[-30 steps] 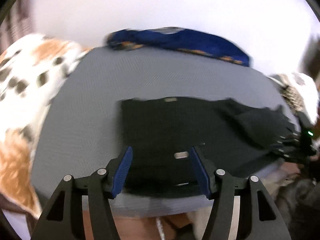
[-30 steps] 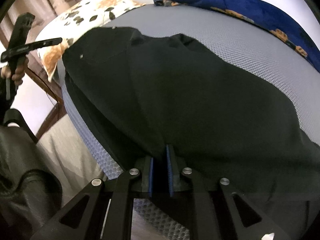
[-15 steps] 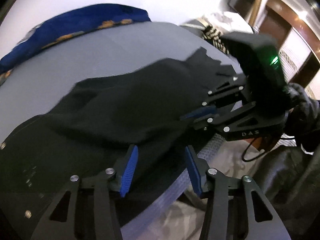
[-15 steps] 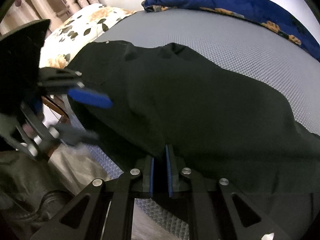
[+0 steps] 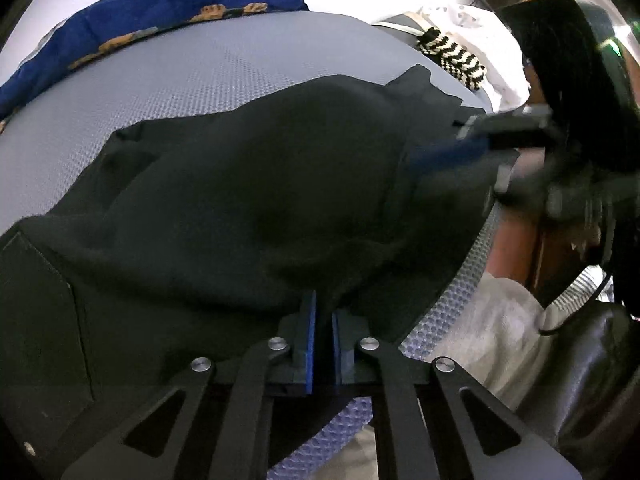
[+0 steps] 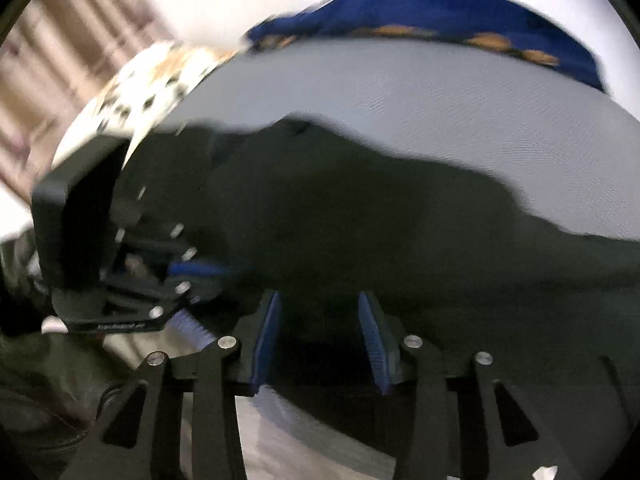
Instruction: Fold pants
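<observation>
One pair of black pants lay rumpled across the grey mattress. The left gripper pinched a fold at their near edge; the right gripper stood wide apart over the fabric.

Matt cloth on textured mesh, handled by plastic and metal tools

The pants are matt black woven cloth, soft and creased, with a stitched pocket seam at the lower left of the left wrist frame. Beneath them the grey mat shows a fine honeycomb mesh texture, dull in finish. The blue blanket at the upper left looks plush and velvety. The left gripper has matt black plastic arms, shiny metal rivets and ribbed blue pads; the right gripper is built alike. The spotted pillow looks like smooth printed cloth, though blurred.
</observation>
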